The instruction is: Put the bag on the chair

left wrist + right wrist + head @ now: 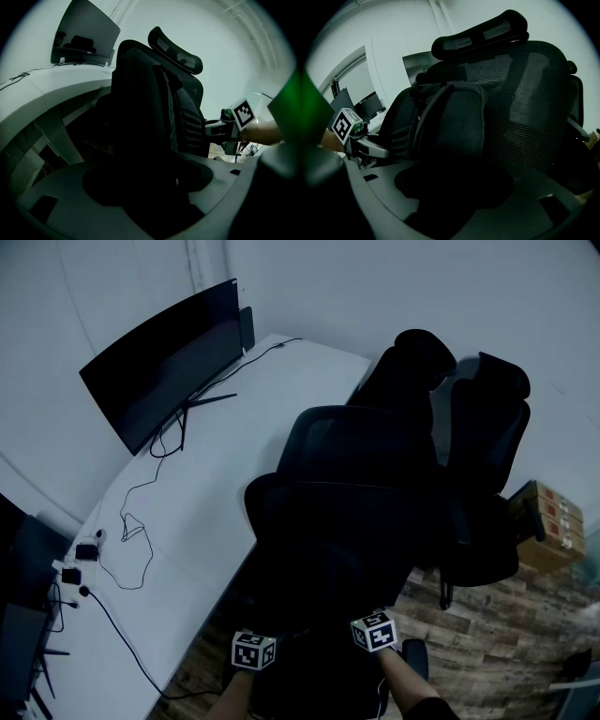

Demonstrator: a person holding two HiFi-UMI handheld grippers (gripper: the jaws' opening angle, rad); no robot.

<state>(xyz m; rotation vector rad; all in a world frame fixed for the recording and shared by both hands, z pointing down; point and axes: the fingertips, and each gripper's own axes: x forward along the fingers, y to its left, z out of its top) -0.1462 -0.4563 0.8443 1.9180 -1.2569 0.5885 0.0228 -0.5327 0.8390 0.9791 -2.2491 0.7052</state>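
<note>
the bag [450,126] is seen upright on the seat of the chair [534,93], leaned against the mesh back, at the centre of both gripper views. in the head view it is a dark rounded mass at mid-frame. the placing step is judged to be all but done, and the release is in hand.

the left gripper [255,649] and the right gripper [375,631] are held low at the bottom edge of the head view, side by side and just before the seat. the jaws of both are spread wide. only the dark foot of the bag is seen between them, and no pinch on fabric or strap can be made out.

next, a clean withdrawal toward the bottom of the frame is called for, with the straps left unsnagged so that the bag is not tipped forward.

counted: one bag, two grippers, and what are taken for two dark chairs, the second chair [492,418] at right of centre. one curved monitor [164,367] is seen on one white desk [234,474] at upper left. cardboard boxes [548,526] are stacked at the right edge, their number unclear.
</note>
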